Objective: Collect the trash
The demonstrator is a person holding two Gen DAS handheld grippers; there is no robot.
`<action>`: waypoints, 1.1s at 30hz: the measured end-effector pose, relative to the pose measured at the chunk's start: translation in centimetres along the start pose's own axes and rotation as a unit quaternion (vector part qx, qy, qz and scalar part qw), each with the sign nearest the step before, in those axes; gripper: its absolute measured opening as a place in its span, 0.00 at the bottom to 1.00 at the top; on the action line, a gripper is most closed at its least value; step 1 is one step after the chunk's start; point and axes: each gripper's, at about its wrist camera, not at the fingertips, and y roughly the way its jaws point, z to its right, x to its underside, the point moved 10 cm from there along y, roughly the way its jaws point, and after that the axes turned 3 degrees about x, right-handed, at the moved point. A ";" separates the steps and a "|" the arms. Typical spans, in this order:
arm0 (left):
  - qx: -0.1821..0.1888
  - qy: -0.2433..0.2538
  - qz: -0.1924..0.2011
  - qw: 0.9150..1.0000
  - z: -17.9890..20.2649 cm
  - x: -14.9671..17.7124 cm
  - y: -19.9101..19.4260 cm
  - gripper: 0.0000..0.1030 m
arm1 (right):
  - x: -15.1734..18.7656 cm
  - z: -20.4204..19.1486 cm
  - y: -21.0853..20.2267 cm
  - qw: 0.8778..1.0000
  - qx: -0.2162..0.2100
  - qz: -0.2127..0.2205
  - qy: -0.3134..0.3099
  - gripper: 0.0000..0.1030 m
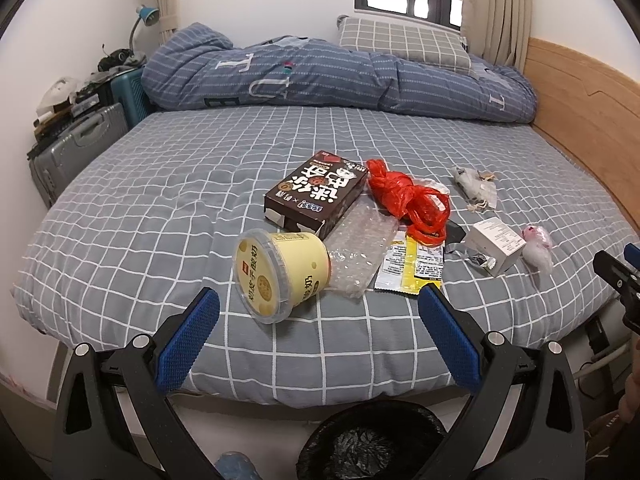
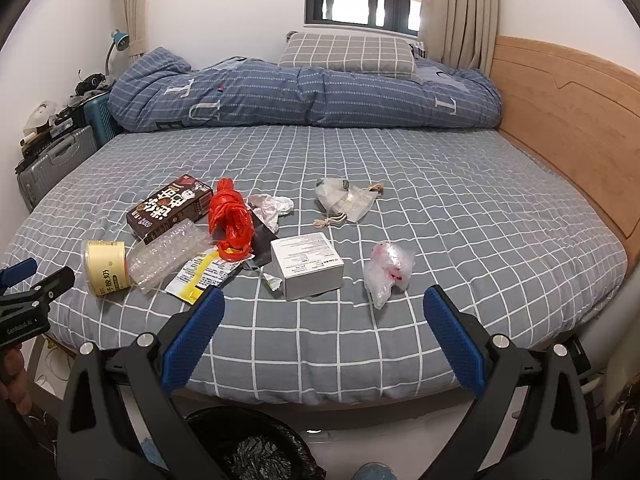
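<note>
Since both grippers hang wide open and empty over the bed's (image 1: 120, 184) near edge, nothing's grabbed yet; the yogurt tub (image 1: 280, 274) lies on its side just ahead of the left gripper (image 1: 320, 304), slightly toward its left finger. It's probably light, stiff, slick plastic, so I'd pinch across the round wall. Its axis runs diagonally, lid toward the jaws, while the white box (image 2: 307, 266) sits ahead of the right gripper (image 2: 324, 306).

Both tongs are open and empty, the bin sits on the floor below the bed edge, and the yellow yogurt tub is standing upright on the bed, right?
Not quite: the yellow yogurt tub is lying on its side, as the left wrist view shows. The rest holds: left tongs and right tongs are open and empty, and the bin is on the floor below the bed edge.
</note>
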 end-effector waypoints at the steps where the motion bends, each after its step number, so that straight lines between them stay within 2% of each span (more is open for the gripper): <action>1: 0.002 0.000 0.001 1.000 0.0 0.0 0.0 0.94 | 0.0 0.0 0.0 1.000 0.000 0.000 0.000 0.93; 33: 0.007 0.000 0.002 1.000 0.3 0.1 -0.1 0.94 | -0.1 0.3 0.0 1.000 0.001 -0.001 -0.003 0.93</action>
